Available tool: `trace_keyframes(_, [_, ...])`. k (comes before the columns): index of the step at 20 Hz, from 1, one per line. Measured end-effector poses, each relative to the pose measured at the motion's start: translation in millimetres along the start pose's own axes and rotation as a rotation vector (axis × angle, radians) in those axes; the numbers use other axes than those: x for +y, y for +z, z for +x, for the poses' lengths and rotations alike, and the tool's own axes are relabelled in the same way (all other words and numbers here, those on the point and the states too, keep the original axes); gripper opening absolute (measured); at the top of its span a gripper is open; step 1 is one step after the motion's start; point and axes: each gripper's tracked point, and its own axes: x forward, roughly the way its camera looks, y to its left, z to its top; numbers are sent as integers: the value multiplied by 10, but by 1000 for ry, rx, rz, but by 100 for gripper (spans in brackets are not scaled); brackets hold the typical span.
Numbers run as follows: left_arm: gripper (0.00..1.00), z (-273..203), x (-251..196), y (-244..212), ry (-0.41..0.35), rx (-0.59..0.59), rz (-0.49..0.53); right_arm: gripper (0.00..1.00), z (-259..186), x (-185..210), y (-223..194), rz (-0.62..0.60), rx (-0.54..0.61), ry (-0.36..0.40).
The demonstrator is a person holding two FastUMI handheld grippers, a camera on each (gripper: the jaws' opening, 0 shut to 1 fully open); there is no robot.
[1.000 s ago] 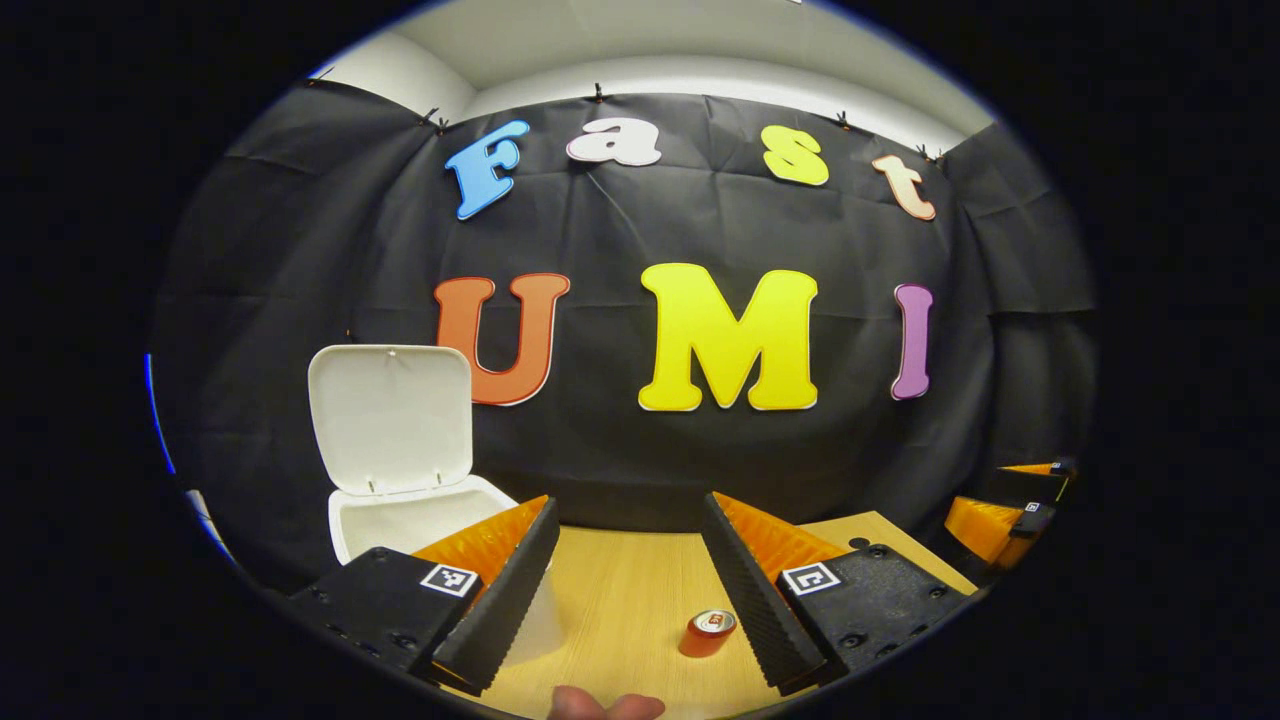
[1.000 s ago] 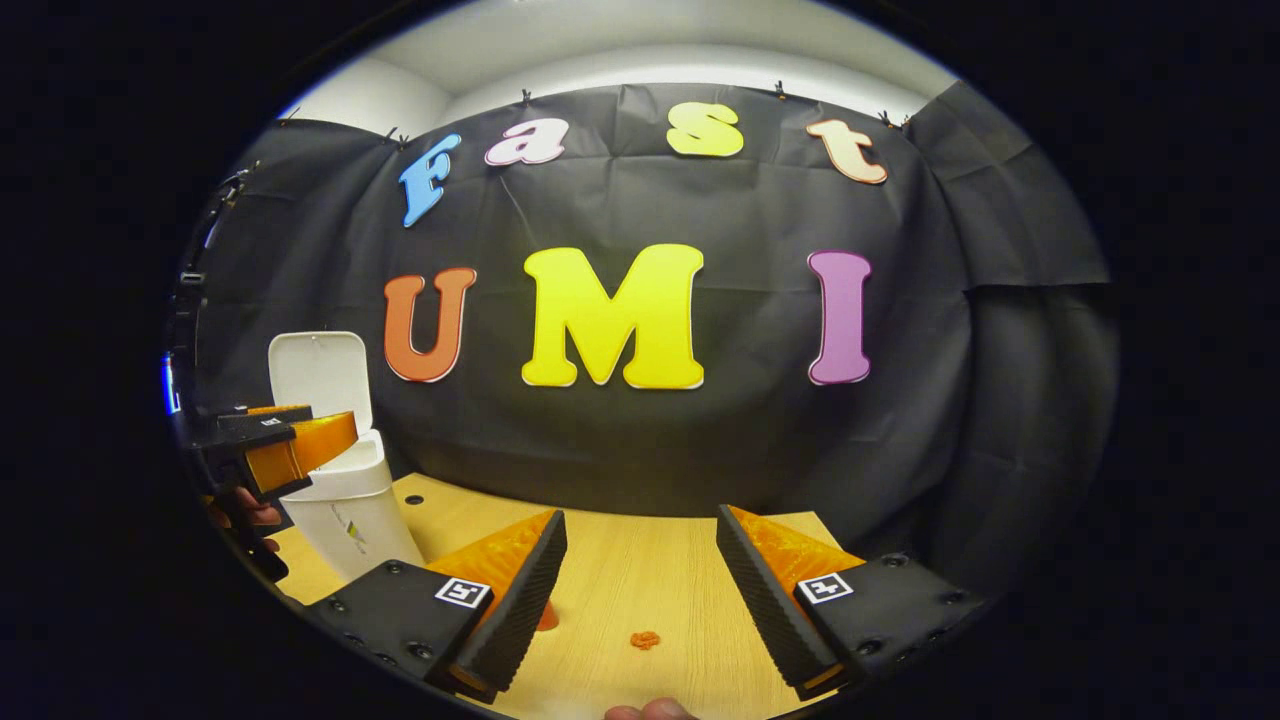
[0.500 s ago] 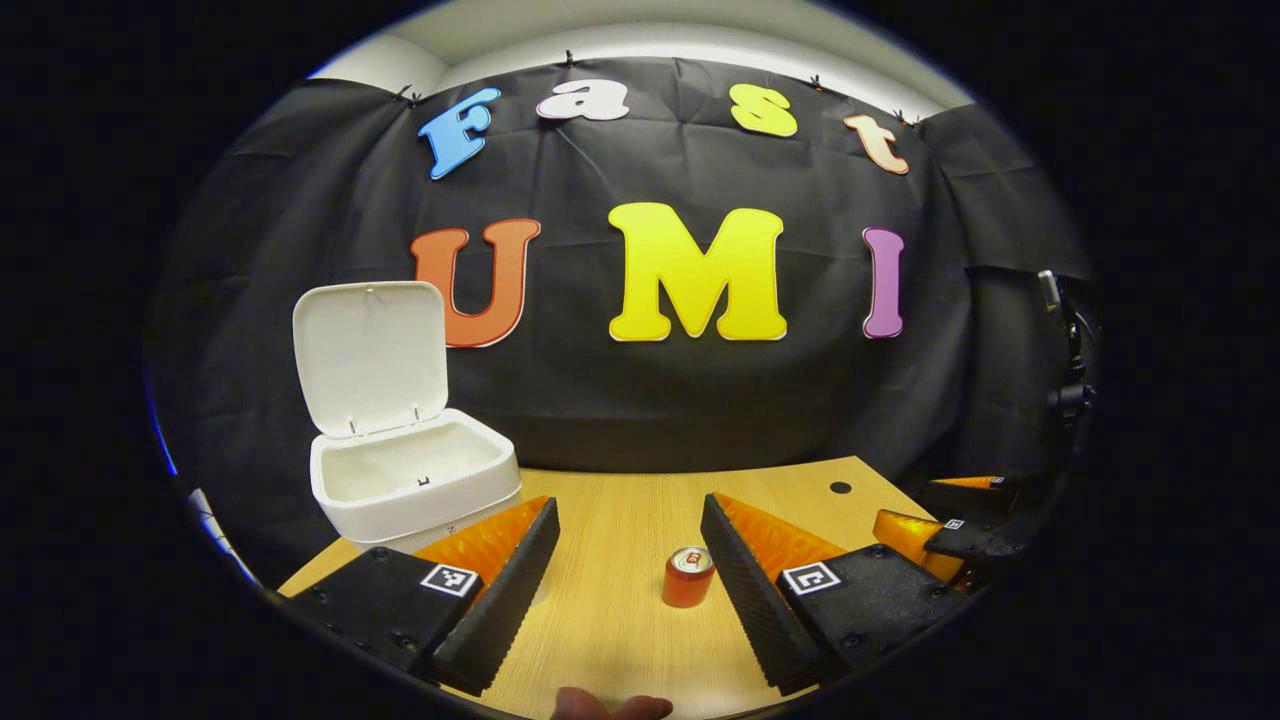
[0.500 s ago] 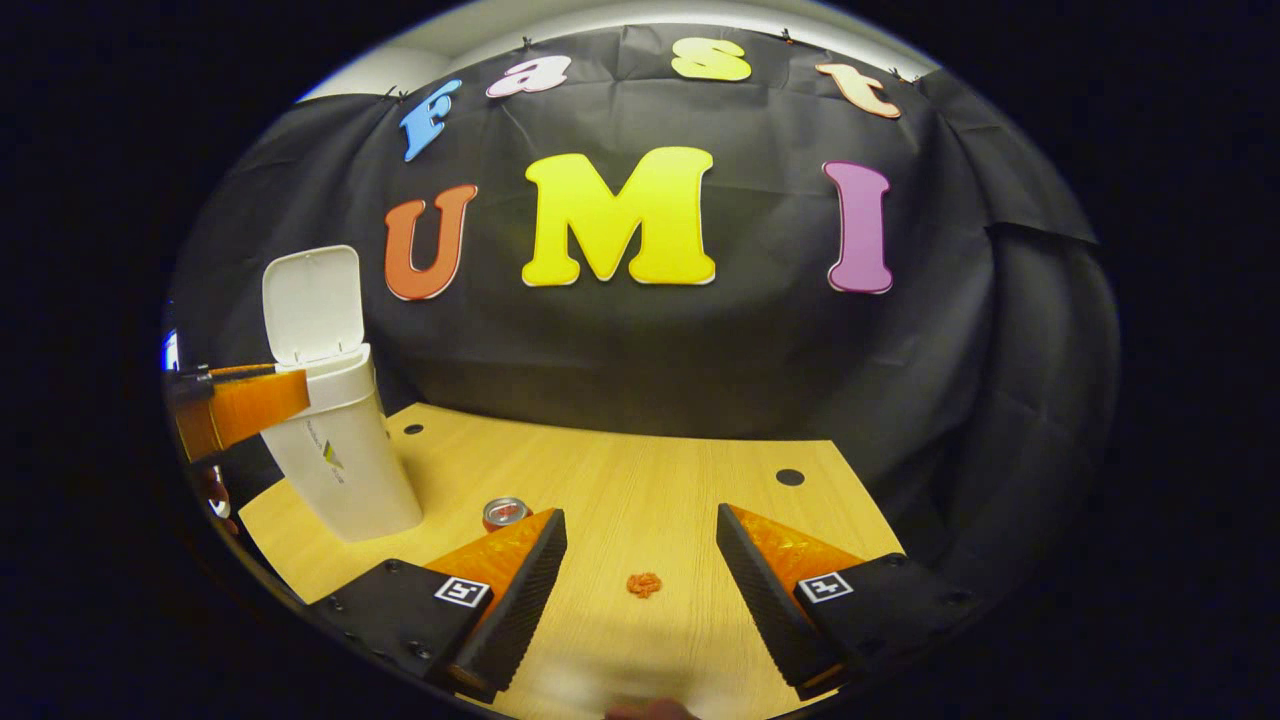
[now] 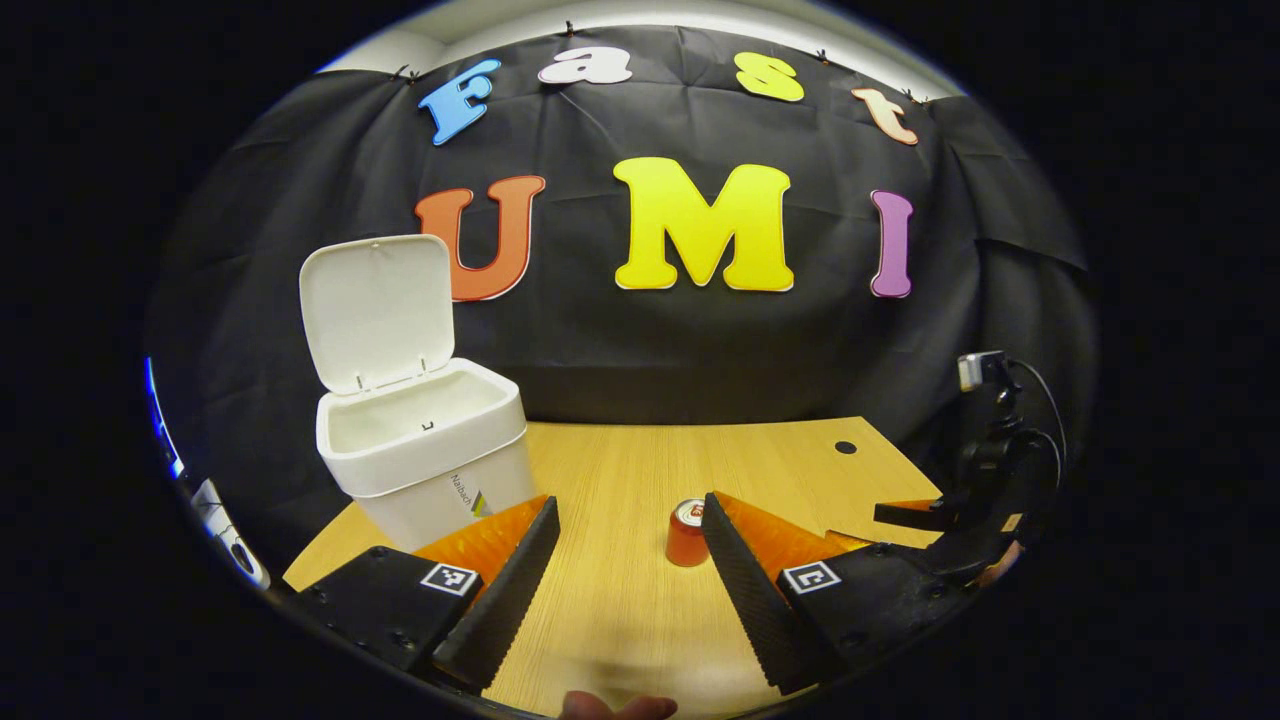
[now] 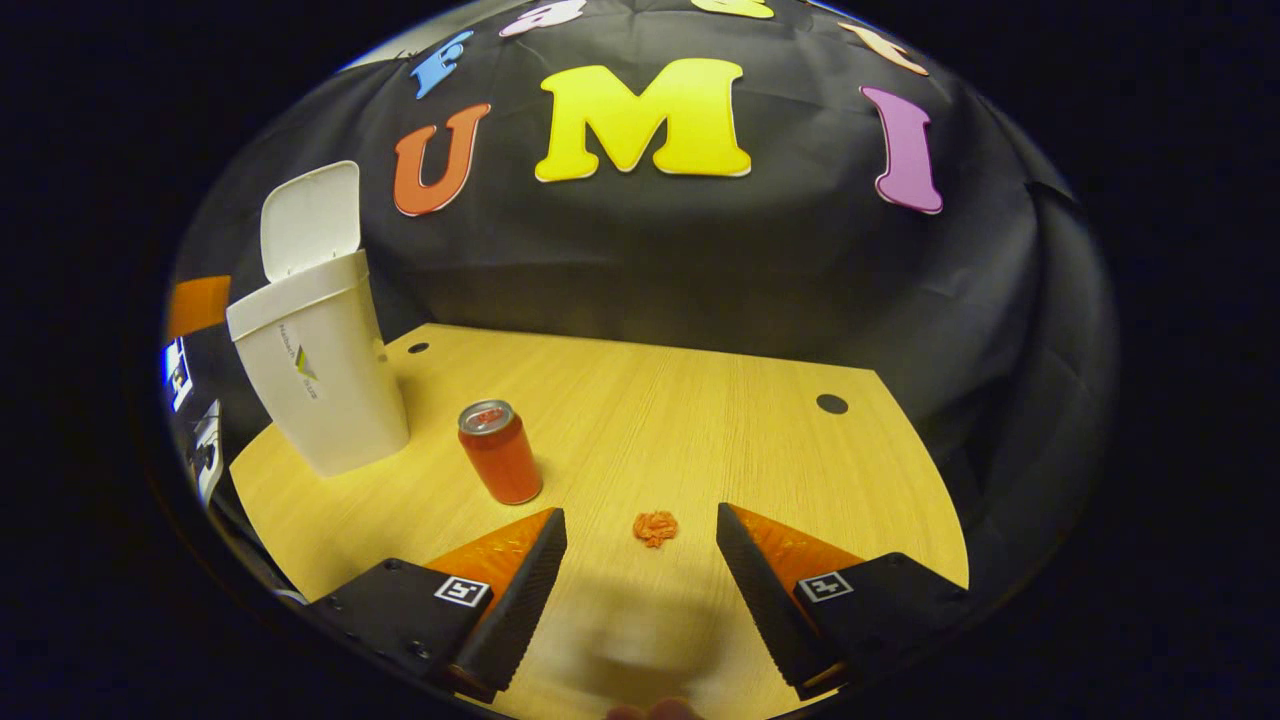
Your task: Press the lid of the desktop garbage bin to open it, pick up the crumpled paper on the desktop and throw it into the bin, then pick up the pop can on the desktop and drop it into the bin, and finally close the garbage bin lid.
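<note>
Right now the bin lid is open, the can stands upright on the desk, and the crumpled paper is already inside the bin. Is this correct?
Not quite. The crumpled paper lies on the desk, ahead of the open right gripper, as the right gripper view shows. The bin lid is open and the can stands upright.

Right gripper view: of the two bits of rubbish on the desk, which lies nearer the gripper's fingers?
The crumpled paper, a small ball lying between the open fingers. The can stands upright farther off, toward the bin.
</note>
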Motion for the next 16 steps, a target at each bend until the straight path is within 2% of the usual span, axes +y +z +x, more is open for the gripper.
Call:
trace_keyframes(3, [95,-74,50,-15,25,1,35,93,260,-79,-158,1,50,1])
trace_keyframes(4, [95,-91,88,-23,37,0,39,95,343,-115,-201,3,66,-6])
trace_keyframes(7, [95,-145,167,-97,66,19,31,93,597,-209,-362,-8,115,-24])
trace_keyframes(9, [95,-182,237,-146,89,33,27,96,739,-205,-471,-11,158,-16])
trace_keyframes(10, [95,-191,275,-169,101,41,22,94,804,-193,-532,-18,179,-10])
trace_keyframes(16, [95,-260,445,-238,156,69,0,94,1140,-162,-650,-19,234,3])
